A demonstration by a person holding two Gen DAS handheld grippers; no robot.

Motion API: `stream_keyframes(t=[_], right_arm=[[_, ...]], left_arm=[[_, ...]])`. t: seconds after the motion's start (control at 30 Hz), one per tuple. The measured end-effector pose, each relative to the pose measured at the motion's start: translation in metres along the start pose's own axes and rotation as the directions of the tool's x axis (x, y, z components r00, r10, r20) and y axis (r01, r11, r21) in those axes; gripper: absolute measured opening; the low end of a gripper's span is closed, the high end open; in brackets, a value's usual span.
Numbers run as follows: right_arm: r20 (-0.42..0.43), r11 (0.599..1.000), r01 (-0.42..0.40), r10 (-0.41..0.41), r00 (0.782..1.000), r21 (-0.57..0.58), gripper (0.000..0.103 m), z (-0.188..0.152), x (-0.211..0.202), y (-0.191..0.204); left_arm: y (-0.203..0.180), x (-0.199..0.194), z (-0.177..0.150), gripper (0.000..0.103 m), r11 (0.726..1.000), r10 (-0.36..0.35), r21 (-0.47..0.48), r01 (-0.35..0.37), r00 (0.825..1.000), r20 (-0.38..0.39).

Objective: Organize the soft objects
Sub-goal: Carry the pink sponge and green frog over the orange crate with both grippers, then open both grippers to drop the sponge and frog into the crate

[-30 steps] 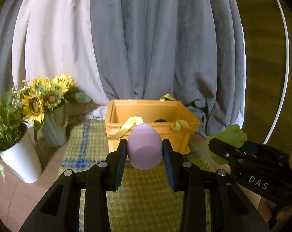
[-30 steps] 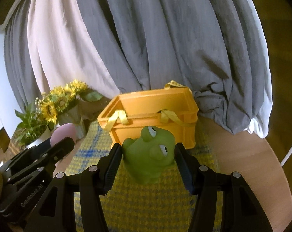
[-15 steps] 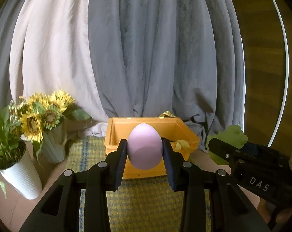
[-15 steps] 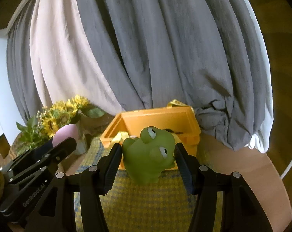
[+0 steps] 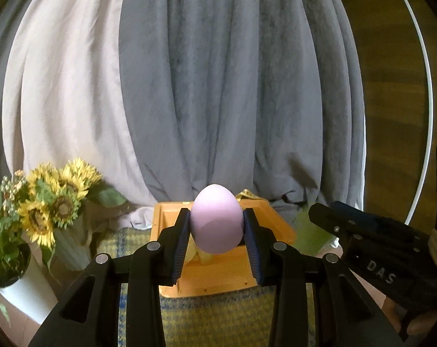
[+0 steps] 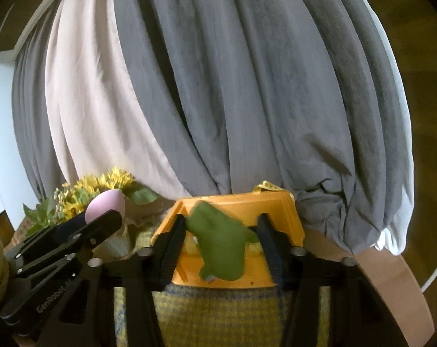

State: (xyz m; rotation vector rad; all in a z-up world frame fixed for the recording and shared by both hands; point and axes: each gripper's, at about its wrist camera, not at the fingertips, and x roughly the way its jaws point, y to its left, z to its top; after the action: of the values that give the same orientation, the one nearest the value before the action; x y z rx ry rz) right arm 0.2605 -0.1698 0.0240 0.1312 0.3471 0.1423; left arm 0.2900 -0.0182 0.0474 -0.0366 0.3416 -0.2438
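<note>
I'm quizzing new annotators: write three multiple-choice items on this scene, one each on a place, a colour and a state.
1. In the left wrist view, the sunflowers stand: A left of the crate; B inside it; C right of it.
2. The egg is: A green; B pink; C white.
3. The left gripper is: A open; B shut on the egg; C unseen.
Key: 1 A, they sit past the crate's left wall; 2 B, pale pink shell; 3 B, both fingers press it.
</note>
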Motion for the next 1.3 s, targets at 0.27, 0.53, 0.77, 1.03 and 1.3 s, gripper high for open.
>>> stream_keyframes(t=[0.27, 0.53, 0.77, 1.03, 1.3], right_arm=[[-0.021, 1.000, -0.005, 0.004, 1.000, -0.011, 0.005, 0.010, 0.028, -0.004], [-0.020, 0.999, 0.036, -0.036, 0.999, -0.008, 0.005, 0.015, 0.039, -0.019], [-0.060, 0.997, 0.067, -0.069, 0.996, -0.022, 0.005, 0.024, 0.066, -0.033], [-0.133, 0.997, 0.078, -0.078, 0.988, -0.011, 0.005, 0.027, 0.113, -0.040], [-0.205, 0.994, 0.105, -0.106, 0.973, -0.014, 0.005, 0.021, 0.152, -0.046]], left_arm=[[0.005, 0.022, 0.002, 0.036, 0.999, 0.023, 0.024, -0.023, 1.000, -0.011], [0.000, 0.045, 0.000, 0.036, 0.999, 0.013, 0.043, -0.012, 1.000, -0.027], [0.000, 0.081, 0.003, 0.036, 0.999, -0.002, 0.036, 0.004, 0.998, -0.068], [0.015, 0.142, 0.003, 0.036, 0.999, -0.004, 0.037, 0.010, 0.986, -0.164], [0.021, 0.195, -0.006, 0.042, 0.997, -0.029, 0.067, 0.049, 0.964, -0.264]])
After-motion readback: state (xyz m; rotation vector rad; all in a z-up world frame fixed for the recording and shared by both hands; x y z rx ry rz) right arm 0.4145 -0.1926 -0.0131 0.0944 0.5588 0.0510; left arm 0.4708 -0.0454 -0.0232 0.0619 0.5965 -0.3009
